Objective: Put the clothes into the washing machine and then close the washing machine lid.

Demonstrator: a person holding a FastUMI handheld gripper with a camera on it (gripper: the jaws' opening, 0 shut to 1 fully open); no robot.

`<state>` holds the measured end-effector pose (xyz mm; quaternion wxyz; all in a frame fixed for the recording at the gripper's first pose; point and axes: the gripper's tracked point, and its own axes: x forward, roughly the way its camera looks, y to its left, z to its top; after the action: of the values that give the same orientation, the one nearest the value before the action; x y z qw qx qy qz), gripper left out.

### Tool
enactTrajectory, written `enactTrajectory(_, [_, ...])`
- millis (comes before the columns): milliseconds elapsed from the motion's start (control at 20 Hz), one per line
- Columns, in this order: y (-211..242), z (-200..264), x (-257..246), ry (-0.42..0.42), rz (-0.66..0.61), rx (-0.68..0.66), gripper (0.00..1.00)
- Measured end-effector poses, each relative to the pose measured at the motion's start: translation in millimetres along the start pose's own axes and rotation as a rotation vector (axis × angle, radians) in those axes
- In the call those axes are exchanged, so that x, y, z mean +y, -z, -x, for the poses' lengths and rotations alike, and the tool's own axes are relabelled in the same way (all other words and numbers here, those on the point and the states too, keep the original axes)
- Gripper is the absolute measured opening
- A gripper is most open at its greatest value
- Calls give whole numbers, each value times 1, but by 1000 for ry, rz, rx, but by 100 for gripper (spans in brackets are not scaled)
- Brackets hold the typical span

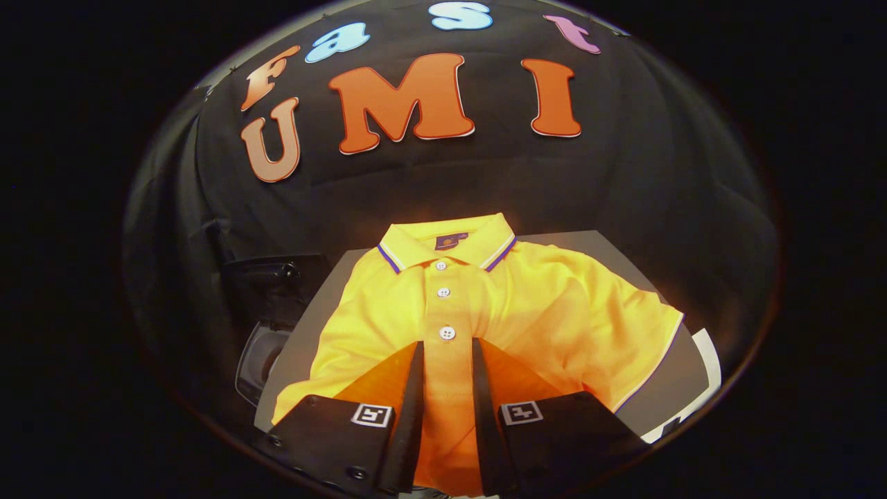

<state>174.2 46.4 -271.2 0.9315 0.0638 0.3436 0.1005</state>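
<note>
Yellow knit cotton polo shirt [485, 305], with a buttoned placket and a collar edged in purple and white stripes, lies spread flat on the grey counter [596, 242], collar away from the gripper [447, 353]. The gripper stands partly open above the lower front of the shirt, its two fingers to either side of the button placket, with a strip of fabric showing between them; whether the tips already touch the cloth cannot be told, and nothing looks pinched or lifted yet.

The step in hand looks like the first pick of the shirt. To do it well, the fingers would best press down into the cloth so that a fold bunches up between them, then squeeze on that fold rather than on a single layer, which could slip. A grasp near the middle of the body should let the sleeves hang evenly when raised; a grasp too shallow may leave the shirt dragging across the counter.

Off to the gripper's left, beside the counter's edge, sits a dark machine with a rounded glassy opening [260, 357], probably the washing machine, though it is dim. Beyond the shirt the counter ends at a black cloth wall. A white sheet [707, 360] lies at the counter's right corner.
</note>
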Motion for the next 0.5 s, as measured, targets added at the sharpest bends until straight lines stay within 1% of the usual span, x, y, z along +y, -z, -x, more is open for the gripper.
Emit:
enactTrajectory(50, [-2,1,0,-9,-42,-23,20])
enactTrajectory(100, [-2,0,0,-28,-71,-42,21])
enactTrajectory(150, [-2,4,-1,-45,-115,-64,13])
enactTrajectory(300, [-5,8,-1,-85,-285,-112,13])
enactTrajectory(350, [-6,11,0,-101,-308,-129,13])
enactTrajectory(400, [-6,13,0,-111,-304,-148,13])
enactTrajectory(500, [-10,18,1,-113,-238,-189,13])
